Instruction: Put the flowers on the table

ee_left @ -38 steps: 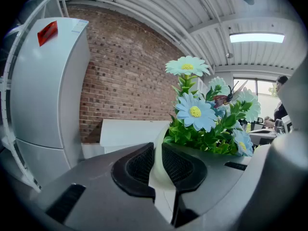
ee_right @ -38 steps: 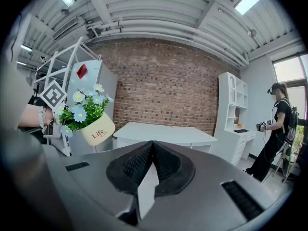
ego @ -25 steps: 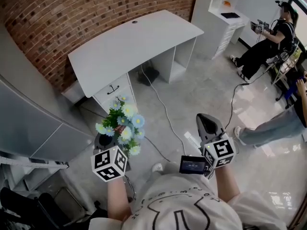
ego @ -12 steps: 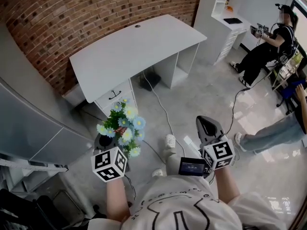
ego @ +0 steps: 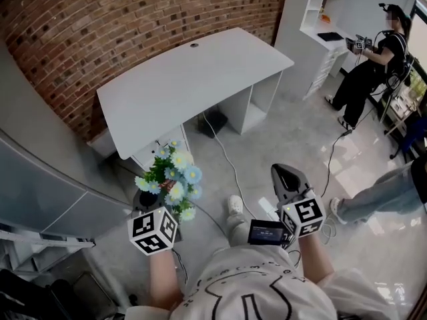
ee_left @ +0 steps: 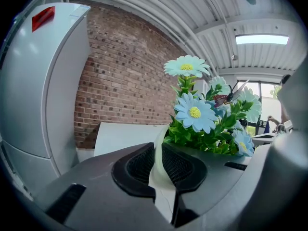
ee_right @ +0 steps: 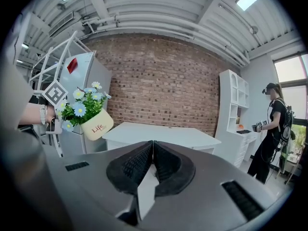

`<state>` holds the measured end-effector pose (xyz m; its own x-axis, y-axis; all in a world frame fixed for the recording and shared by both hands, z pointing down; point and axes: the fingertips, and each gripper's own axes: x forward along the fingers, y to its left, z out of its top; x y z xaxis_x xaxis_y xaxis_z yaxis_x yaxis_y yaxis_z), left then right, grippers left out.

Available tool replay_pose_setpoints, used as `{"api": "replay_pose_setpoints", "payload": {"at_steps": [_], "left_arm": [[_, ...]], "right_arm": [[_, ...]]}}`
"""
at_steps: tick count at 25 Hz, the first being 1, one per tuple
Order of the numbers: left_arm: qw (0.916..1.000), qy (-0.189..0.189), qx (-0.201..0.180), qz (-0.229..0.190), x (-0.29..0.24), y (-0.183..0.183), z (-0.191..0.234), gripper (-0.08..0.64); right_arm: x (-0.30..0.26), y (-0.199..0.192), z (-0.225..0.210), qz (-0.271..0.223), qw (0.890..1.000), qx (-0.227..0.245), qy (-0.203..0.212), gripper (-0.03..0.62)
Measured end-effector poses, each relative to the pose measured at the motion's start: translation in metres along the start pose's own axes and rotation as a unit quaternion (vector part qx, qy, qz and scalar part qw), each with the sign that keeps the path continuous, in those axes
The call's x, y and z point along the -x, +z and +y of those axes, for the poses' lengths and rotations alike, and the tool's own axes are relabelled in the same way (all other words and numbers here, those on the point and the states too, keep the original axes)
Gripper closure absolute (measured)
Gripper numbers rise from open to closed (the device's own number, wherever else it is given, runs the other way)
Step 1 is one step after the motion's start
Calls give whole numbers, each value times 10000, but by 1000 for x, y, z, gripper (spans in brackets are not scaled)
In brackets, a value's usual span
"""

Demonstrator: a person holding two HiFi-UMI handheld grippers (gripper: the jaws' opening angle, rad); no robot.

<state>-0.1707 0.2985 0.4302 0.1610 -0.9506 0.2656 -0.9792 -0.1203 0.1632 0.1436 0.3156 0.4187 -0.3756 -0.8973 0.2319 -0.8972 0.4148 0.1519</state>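
Flowers (ego: 170, 179) are not on the table (ego: 193, 85) yet: the bunch hangs in the air over the floor, off the table's near left end, just in front of the drawer unit (ego: 160, 142) under it. In the left gripper view, my left gripper (ee_left: 158, 165) has its jaws pinched on the rim of the cream pot (ee_right: 97, 125) that holds the blooms, so the pick-up part looks done. My right gripper (ee_right: 152, 162) has its jaws pressed together with nothing in them, and rides beside me at my right, well apart from the pot.

What is left, as I judge it, is the carry forward, raising the pot over the table edge, setting it down upright on the top, and letting go. The tabletop looks bare (only a small dark cable hole near the far edge), so any spot would do.

Around me: a brick wall (ego: 133, 19) behind the table, a grey cabinet (ego: 40, 172) close on my left, and a white cable (ego: 230, 159) trailing across the floor from under the table toward my feet, which I would mind while stepping in. A person in black (ego: 370, 65) stands by the white shelves at far right, and someone's legs (ego: 380, 192) show at the right edge; neither is in my path.
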Motion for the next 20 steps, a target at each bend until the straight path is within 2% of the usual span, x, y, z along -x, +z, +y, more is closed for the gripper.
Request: {"api": "replay_pose_setpoints", "payload": {"at_steps": [10,20], "left_arm": [[9999,160,21,-38,-88,26,-7,506],[9993,371,50,20,-167,45,-21,506]], "right_arm": [[-86,12,-60,-116,9998,-92,131,575],[-166,21,-112,-139,9988,-63,472,575]]}}
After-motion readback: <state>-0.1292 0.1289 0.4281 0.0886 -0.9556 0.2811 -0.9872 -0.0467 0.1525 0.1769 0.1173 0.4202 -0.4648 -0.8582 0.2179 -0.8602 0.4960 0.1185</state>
